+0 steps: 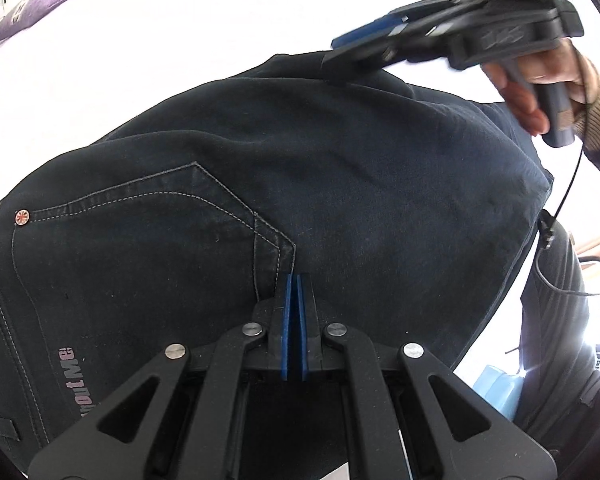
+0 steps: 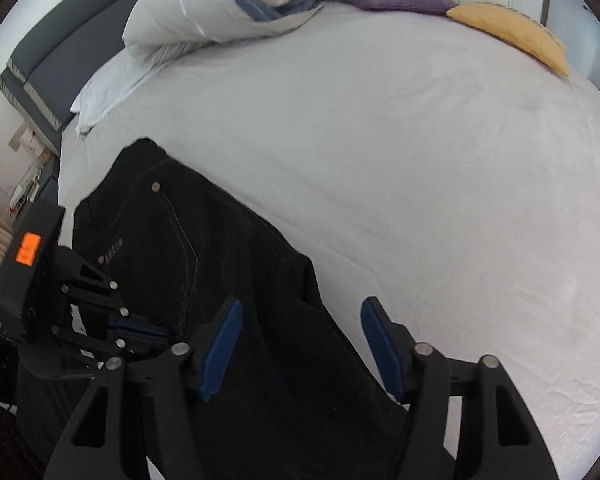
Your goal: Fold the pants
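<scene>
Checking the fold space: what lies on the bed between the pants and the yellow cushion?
Nothing: in the right wrist view, bare white sheet runs from the pants up to the yellow cushion.

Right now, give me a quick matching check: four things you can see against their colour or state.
Things:
1. left tool
2. right tool
3. pants
4. cushion at the far edge of the bed

States:
A. yellow
B. open, over the pants' edge
C. dark, lying on the white sheet
D. shut on the fabric

Pairs: 1-D, 2-B, 3-C, 4-A
</scene>
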A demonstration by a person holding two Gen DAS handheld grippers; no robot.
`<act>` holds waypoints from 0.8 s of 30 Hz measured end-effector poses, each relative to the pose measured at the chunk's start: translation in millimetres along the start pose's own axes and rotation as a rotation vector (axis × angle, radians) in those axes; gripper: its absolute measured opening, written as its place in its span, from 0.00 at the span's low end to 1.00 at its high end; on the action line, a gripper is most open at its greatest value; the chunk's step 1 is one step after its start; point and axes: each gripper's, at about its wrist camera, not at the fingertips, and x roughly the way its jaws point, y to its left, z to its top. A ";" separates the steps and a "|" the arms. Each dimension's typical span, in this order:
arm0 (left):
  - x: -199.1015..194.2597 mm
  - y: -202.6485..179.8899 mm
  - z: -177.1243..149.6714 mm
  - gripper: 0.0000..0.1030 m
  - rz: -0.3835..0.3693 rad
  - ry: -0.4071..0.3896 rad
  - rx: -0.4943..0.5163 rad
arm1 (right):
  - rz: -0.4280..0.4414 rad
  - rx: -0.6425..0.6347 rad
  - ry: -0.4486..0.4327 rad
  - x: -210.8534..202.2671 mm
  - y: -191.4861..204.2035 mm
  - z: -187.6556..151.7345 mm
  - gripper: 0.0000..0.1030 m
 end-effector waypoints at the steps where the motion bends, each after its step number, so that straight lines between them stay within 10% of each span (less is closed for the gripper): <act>1: 0.4 0.1 0.2 0.02 0.001 0.001 0.005 | -0.002 -0.003 0.019 6.5 -3.0 0.0 0.50; 6: 0.3 -3.4 1.5 0.02 0.002 0.000 0.011 | -0.044 -0.047 0.081 26.4 -4.4 1.3 0.09; 14: -1.3 -3.6 -5.9 0.02 0.028 -0.028 0.029 | -0.140 0.153 0.024 35.1 -42.9 1.6 0.05; 19: -1.4 2.6 -9.0 0.02 0.000 -0.035 0.005 | -0.349 0.235 -0.038 25.7 -71.2 3.0 0.00; 24: 0.9 -1.4 -11.4 0.02 0.017 -0.044 -0.006 | -0.194 0.322 -0.196 -43.2 -78.8 -12.4 0.02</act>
